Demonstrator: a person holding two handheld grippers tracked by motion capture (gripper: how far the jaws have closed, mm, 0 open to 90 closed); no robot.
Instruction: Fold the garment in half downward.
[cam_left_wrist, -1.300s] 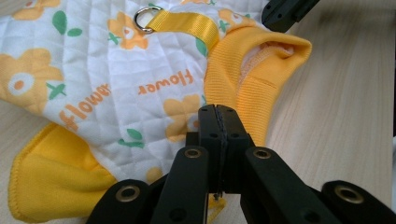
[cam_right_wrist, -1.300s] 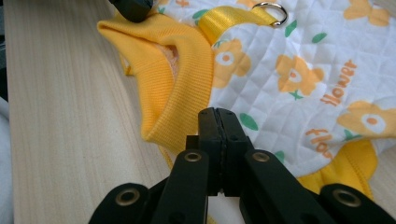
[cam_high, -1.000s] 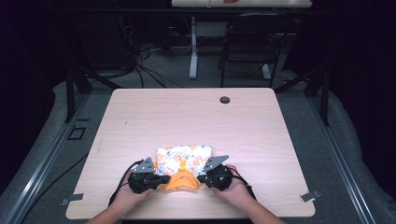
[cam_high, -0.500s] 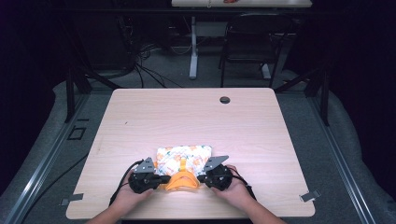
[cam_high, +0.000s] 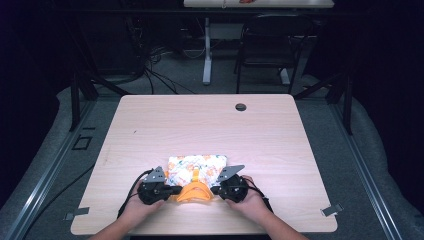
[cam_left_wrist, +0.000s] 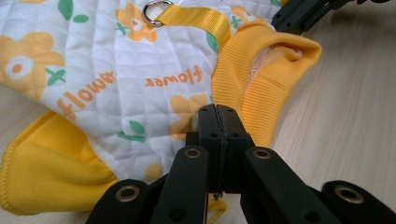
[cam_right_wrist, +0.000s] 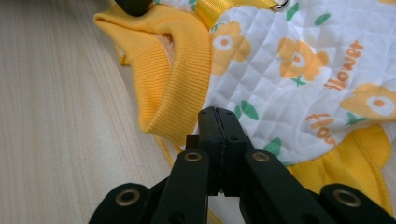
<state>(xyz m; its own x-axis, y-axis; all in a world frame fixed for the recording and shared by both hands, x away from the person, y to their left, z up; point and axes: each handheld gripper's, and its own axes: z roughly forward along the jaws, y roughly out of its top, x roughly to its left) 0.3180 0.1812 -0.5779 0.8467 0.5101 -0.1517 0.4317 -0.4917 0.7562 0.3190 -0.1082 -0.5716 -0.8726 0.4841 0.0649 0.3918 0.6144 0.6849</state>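
Note:
A small quilted garment (cam_high: 197, 166), white with orange flowers and the word "flower", lies flat at the table's near edge. Its yellow ribbed collar (cam_high: 194, 192) faces the person. My left gripper (cam_high: 172, 190) is shut at the collar's left side and my right gripper (cam_high: 215, 190) at its right side. In the left gripper view the jaws (cam_left_wrist: 217, 112) are pressed together over the garment (cam_left_wrist: 116, 84), with yellow trim peeking out beneath them. In the right gripper view the jaws (cam_right_wrist: 217, 114) are likewise shut on the garment (cam_right_wrist: 299, 79) beside the collar (cam_right_wrist: 173, 60).
The wooden table (cam_high: 200, 120) has a round cable hole (cam_high: 240, 106) near its far edge. A yellow strap with a metal ring (cam_left_wrist: 158, 8) runs down the garment's back. A chair (cam_high: 265, 45) and cables stand on the floor beyond the table.

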